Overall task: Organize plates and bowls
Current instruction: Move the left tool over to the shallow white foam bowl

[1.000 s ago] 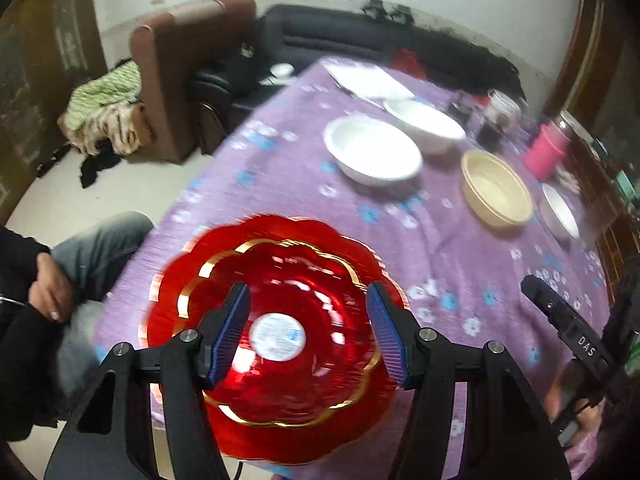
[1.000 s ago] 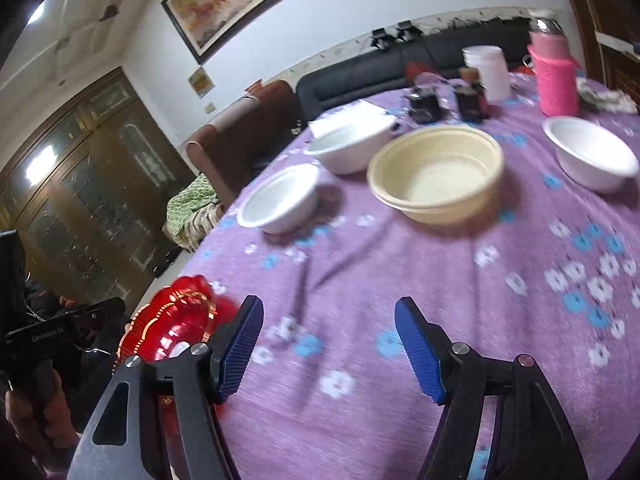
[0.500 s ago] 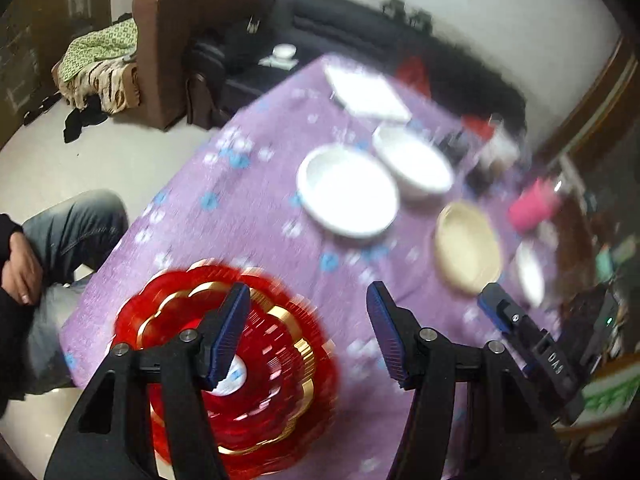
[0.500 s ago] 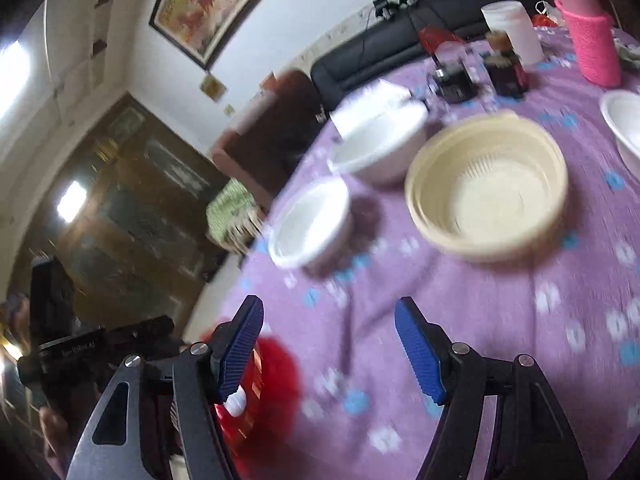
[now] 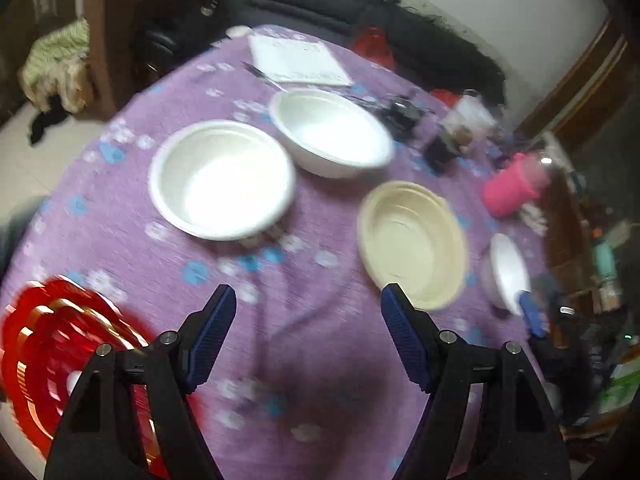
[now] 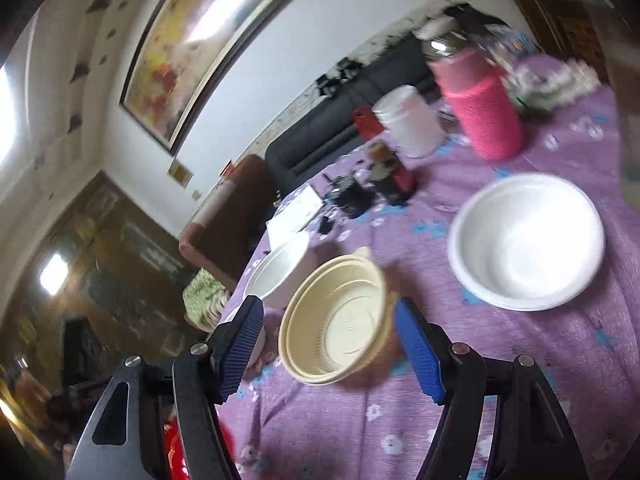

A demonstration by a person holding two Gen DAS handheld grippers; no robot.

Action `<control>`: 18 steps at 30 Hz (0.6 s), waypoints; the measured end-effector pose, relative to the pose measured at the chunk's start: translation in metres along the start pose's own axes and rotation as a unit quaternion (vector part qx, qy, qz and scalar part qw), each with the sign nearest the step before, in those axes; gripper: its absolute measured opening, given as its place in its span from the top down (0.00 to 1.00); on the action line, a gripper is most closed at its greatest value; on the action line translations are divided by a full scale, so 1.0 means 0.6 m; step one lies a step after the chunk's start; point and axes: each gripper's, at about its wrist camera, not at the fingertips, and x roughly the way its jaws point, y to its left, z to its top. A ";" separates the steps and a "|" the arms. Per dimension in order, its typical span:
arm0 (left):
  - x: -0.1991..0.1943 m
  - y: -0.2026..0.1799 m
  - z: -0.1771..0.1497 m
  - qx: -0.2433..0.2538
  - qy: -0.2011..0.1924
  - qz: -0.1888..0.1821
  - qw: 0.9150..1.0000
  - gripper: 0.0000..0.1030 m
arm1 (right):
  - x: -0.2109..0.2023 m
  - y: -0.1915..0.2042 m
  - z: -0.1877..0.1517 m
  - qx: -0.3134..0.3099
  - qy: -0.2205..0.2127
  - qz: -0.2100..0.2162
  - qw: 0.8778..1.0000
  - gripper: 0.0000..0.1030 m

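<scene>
Left gripper: jaws apart, have just been opening, only purple cloth between them. Right gripper: jaws apart, nothing pinched; the round cream plastic bowl shows in the gap but the pads don't touch it.

Landmark = cream bowl, mid-table on the purple flowered tablecloth.
- Red scalloped gold-trimmed plates: stacked at the near-left table edge, well apart from the cream bowl, free of both grippers.
- Small white bowl: just right of it in the right wrist view.
- Two large white bowls: nearer one left of it, farther one behind it.

Step, as I judge it: right gripper going for the cream bowl. Do it well:
- Take one wall of the rim, one pad inside, one outside. It's too wide to span.
- It looks like nested bowls, so pinch deep enough to catch all layers.
- Frames are blurred, so settle before closing.
- Lift straight up, clear of the small white bowl.

Count:
- White bowls: 3
- Cream bowls: 1 stack, layers unclear
- Red plates: 1 stack, number can't be told
</scene>
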 end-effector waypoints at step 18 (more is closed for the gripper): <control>0.062 0.217 0.135 -0.185 0.006 0.138 0.973 0.27 | 0.362 0.219 -0.071 0.002 0.212 -0.014 0.977 0.31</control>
